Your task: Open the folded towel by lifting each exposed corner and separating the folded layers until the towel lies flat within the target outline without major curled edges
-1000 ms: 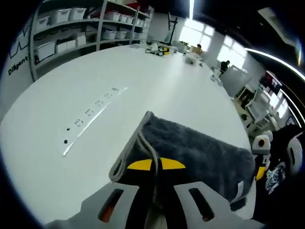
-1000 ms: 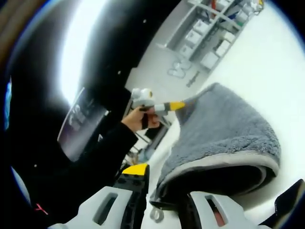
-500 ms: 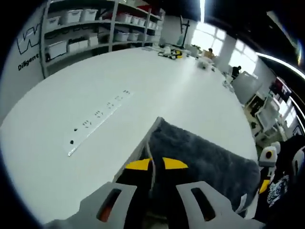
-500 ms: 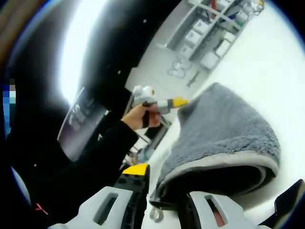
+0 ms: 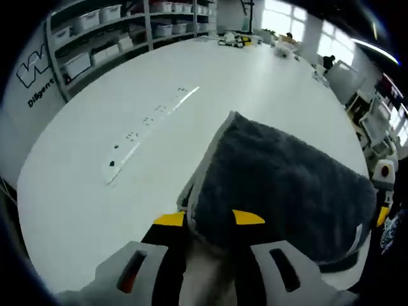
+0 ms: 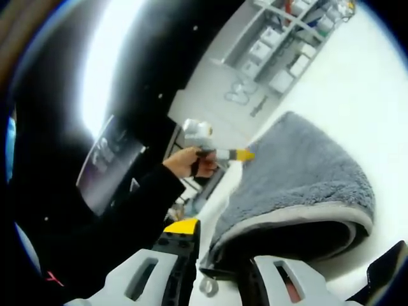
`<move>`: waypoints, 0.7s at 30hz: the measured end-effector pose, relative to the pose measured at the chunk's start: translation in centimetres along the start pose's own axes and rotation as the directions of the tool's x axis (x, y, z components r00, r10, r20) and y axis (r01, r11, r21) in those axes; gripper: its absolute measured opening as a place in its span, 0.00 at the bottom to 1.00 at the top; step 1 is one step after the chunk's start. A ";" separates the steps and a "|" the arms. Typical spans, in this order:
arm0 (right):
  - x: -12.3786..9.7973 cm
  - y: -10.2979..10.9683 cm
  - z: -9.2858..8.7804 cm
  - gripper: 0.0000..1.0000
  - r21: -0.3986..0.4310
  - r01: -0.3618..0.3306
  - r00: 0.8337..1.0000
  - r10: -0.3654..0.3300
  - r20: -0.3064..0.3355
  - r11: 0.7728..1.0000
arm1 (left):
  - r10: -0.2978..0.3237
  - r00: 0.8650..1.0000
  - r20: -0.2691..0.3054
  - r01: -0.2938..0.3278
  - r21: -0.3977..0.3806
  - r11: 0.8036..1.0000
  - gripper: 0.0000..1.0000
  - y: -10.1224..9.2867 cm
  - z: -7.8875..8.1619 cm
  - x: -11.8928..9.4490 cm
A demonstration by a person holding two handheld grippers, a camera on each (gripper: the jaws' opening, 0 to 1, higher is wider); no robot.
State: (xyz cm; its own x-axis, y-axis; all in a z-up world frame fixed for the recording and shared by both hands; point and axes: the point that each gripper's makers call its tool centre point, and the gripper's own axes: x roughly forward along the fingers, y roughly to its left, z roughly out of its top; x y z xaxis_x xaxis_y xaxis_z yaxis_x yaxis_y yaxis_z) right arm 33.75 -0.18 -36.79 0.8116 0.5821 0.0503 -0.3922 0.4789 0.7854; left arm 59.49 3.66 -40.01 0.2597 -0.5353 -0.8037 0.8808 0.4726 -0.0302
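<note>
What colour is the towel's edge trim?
Light grey on the dark grey towel; clearest in the right gripper view.

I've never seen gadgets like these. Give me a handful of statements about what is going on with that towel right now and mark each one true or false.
1. The towel is dark grey. True.
2. The left gripper has its jaws closed on an edge of the towel. True.
3. The towel lies spread flat in one layer. False: in the right gripper view it is folded, with a fold bulging up off the white table.
4. The right gripper hangs in the air, away from the towel. False: its jaws are closed on the towel's pale-trimmed edge.
5. A person's hand holds the left gripper. True.
6. The table is made of dark wood. False: it is white.
</note>
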 end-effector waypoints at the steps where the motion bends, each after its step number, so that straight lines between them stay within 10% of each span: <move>1: 0.0 0.0 0.0 0.16 0.000 0.000 1.000 0.000 0.000 1.000 | 0.012 1.000 0.011 -0.012 0.005 1.000 0.12 0.1 0.2 0.0; 17: -0.1 -0.6 0.5 0.04 0.045 0.013 1.000 -0.014 0.022 0.999 | -0.003 0.998 0.062 0.000 0.047 0.999 0.06 -1.8 2.1 -2.1; 21: -0.4 -0.5 1.4 0.02 0.104 -0.003 0.998 -0.004 0.065 0.995 | -0.021 0.998 0.064 0.025 -0.066 0.997 0.04 -2.1 2.6 -2.6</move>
State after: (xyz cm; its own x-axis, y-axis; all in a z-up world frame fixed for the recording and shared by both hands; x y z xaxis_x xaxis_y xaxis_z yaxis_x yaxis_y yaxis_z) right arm 34.23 -1.61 -36.35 0.8395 0.5362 0.0874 -0.3475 0.4065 0.8450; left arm 58.00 2.24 -36.35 0.2661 -0.5892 -0.7629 0.8588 0.5043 -0.0899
